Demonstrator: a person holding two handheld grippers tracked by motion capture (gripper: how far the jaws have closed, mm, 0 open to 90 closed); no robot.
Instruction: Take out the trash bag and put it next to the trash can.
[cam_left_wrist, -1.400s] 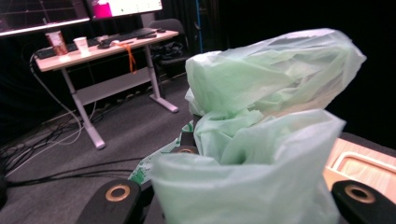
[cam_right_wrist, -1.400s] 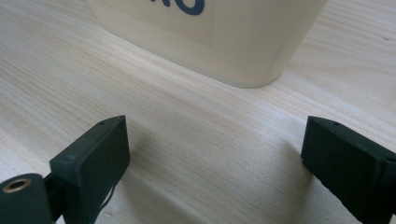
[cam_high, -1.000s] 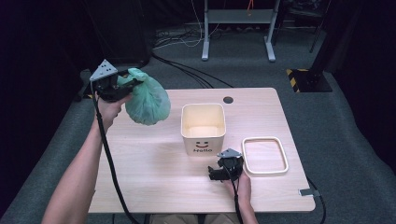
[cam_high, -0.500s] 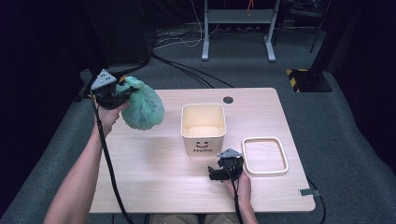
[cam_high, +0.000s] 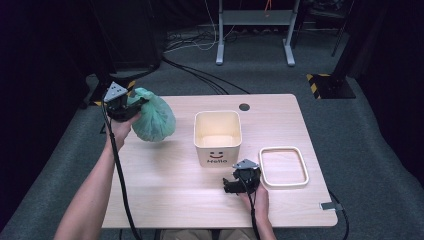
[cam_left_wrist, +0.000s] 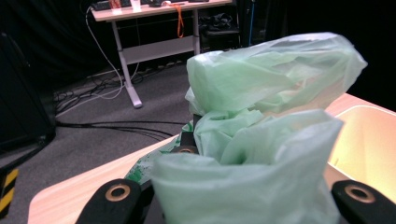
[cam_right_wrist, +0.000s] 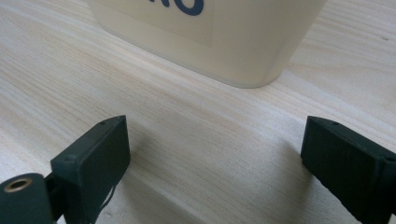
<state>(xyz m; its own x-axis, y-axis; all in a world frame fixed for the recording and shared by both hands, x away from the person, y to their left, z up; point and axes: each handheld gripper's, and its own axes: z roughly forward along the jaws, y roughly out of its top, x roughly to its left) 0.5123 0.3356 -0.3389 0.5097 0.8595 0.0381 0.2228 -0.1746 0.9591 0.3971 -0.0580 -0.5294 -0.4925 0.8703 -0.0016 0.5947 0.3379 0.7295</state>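
A: Where does the crumpled pale green plastic bag (cam_high: 154, 121) sit?

B: It hangs off the table, above the far left part of the light wooden tabletop (cam_high: 165, 185), just left of the cream square plastic bin with the printed smiley and "Hello" (cam_high: 217, 137). The bag and the bin are apart.

A: And what carries it?

B: The left gripper (cam_high: 125, 106). Its black jaws are clamped on the bunched top of the bag, and the round body of the bag swells out to the right of them. In the left gripper view the green film (cam_left_wrist: 261, 154) bulges up between the two jaws and hides most of the gap (the cream bin's rim shows at the right edge there).

A: The other hand?

B: The right gripper (cam_high: 235, 186) lies low at the near side of the table, in front of the bin and just left of the cream rounded-rectangle lid frame (cam_high: 283, 166) that lies flat on the wood. In the right gripper view its jaws stand wide apart with bare wood between them, and the bin's lower front wall (cam_right_wrist: 219, 42) lies ahead. They grip nothing.

A: Is anything inside the bin?

B: From the high view its inside looks bare and pale.
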